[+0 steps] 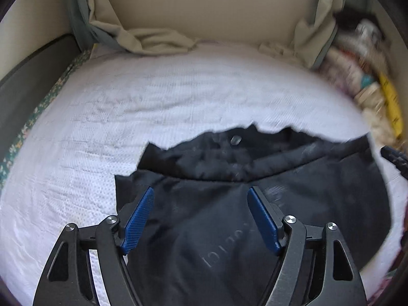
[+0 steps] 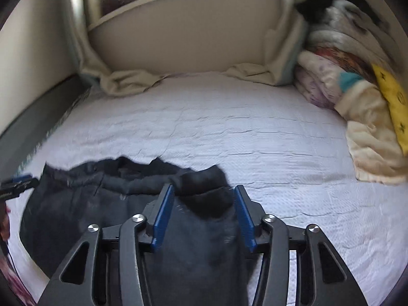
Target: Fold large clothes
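- While I am looking down along both tools, the dark navy fabric garment (image 1: 229, 204) is lying spread flat on the white textured bed cover (image 1: 127, 117), at its near edge.
- My left gripper (image 1: 201, 199) is standing released, its blue pads (image 1: 139, 216) wide apart above the cloth and gripping nothing.
- My right gripper (image 2: 204, 199) is hanging partly spread over the garment's black ribbed cuff (image 2: 204, 188); the pads are not pressing on it.
- The left tool's tip (image 2: 17, 185) is showing at the garment's left edge in the right wrist view.
- A stack of folded pale blankets and a yellow cloth (image 2: 357, 89) is sitting at the bed's right side.
- Beige curtains (image 2: 122, 81) are pooling onto the bed's far end.
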The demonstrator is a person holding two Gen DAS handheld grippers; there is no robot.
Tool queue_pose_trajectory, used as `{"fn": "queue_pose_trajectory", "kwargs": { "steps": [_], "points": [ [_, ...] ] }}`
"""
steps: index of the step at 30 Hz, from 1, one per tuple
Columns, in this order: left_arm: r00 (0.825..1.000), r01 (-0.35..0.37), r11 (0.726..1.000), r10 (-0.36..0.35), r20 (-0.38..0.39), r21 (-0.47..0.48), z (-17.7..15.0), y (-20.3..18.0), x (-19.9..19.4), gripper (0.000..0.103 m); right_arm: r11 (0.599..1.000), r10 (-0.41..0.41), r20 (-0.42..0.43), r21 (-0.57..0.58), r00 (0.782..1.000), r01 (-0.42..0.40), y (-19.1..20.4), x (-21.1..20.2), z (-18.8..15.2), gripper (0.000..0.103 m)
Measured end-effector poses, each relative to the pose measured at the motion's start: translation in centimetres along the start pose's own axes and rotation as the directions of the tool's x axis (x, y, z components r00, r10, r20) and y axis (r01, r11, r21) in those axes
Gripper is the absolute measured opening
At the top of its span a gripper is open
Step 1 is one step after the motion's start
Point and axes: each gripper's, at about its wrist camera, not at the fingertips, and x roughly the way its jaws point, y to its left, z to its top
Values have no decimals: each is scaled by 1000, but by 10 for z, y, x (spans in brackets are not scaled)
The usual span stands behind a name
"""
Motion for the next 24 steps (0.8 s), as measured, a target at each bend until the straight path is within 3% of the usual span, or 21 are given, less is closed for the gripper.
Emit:
{"fn": "queue_pose_trajectory", "kwargs": {
  "steps": [3, 5, 8, 16, 24],
  "points": [
    [996, -29, 999, 26, -85, -37, -9, 15, 26, 77, 999, 27, -111, -29, 993, -31, 4, 29, -12, 40],
    [993, -28, 999, 23, -113, -46, -17, 21, 31, 74, 998, 37, -205, -47, 978, -48, 4, 48, -23, 37],
    [992, -62, 998, 64, -108, 25, -31, 16, 24, 74, 998, 32, -261, -50, 965, -46, 5, 58, -37, 34],
    [989, -97, 987, 110, -95, 127, -66, 7, 4, 74, 995, -16, -300, -98, 954, -14, 14, 45, -65, 34],
    [990, -56, 997, 64, -128, 59, -79, 23, 25, 74, 988, -56, -265, -153, 963, 15, 19, 49, -90, 33]
  ]
}}
